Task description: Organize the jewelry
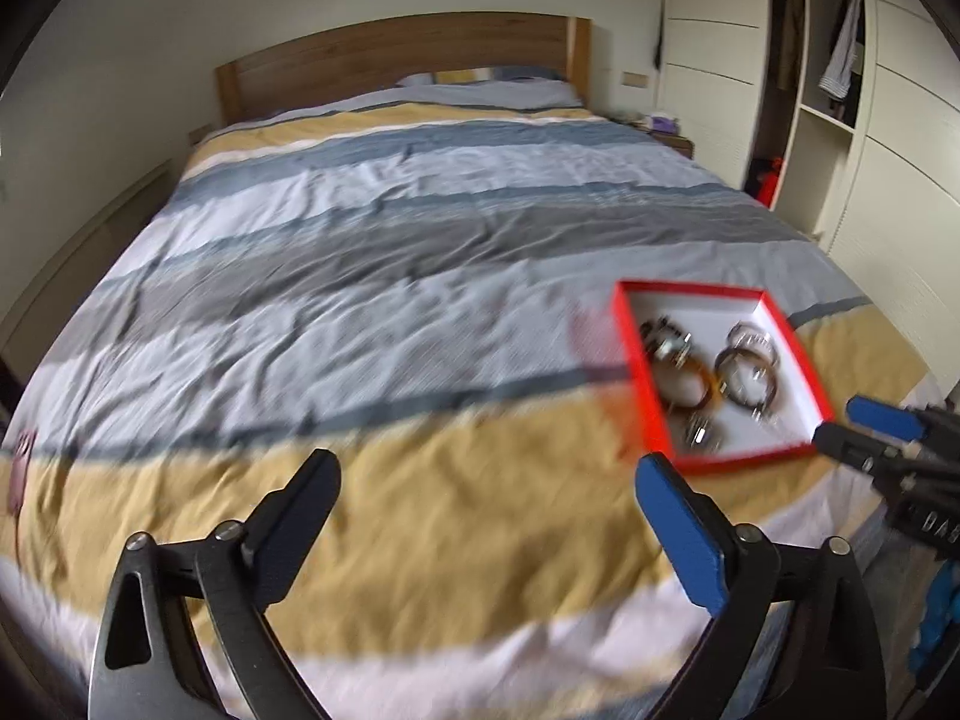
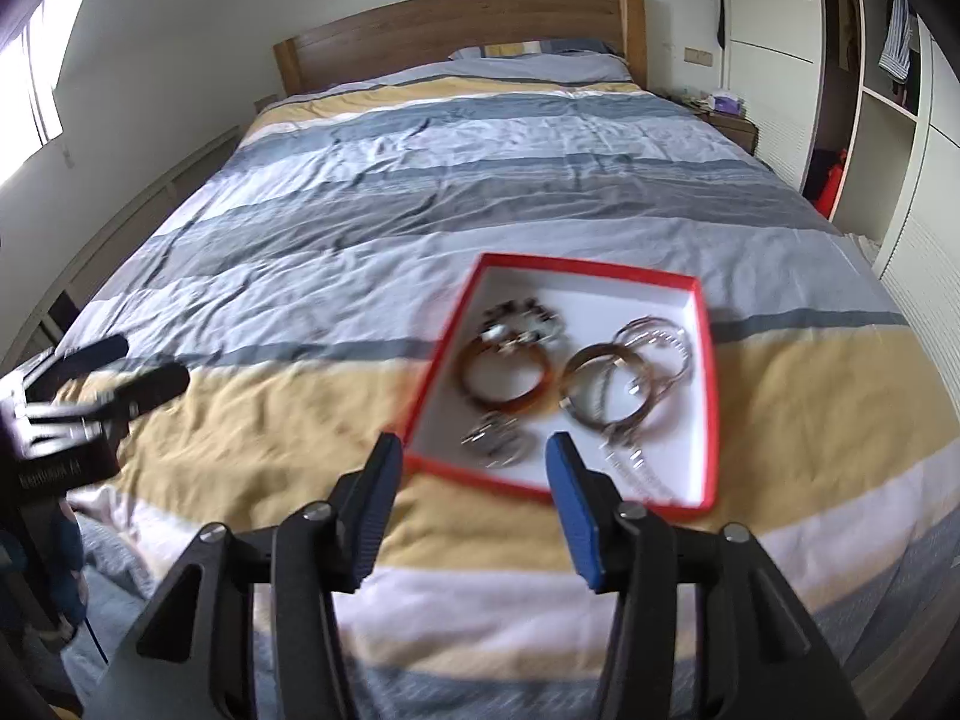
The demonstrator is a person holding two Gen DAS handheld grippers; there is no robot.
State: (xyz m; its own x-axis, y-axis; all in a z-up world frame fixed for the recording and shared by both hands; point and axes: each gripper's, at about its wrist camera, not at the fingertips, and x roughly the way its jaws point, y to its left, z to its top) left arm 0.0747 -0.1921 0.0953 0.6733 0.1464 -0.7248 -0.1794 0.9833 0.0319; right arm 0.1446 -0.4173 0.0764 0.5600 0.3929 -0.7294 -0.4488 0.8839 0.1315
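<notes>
A shallow red box [image 2: 711,360] with a white inside lies on the striped bed cover; it also shows in the left wrist view [image 1: 636,354]. In it lie several bracelets: an amber bangle [image 2: 505,381], a brown bangle [image 2: 591,387], silver bangles [image 2: 657,339], a dark beaded one [image 2: 525,315] and a silver piece [image 2: 498,438]. My right gripper [image 2: 474,456] is open and empty, just above the box's near edge. My left gripper [image 1: 486,480] is open and empty over the yellow stripe, left of the box.
The bed [image 1: 360,276] fills the view, with a wooden headboard [image 2: 456,30] at the far end. A wardrobe [image 1: 840,90] stands to the right, a nightstand [image 2: 729,120] beside the bed. The images are blurred by motion.
</notes>
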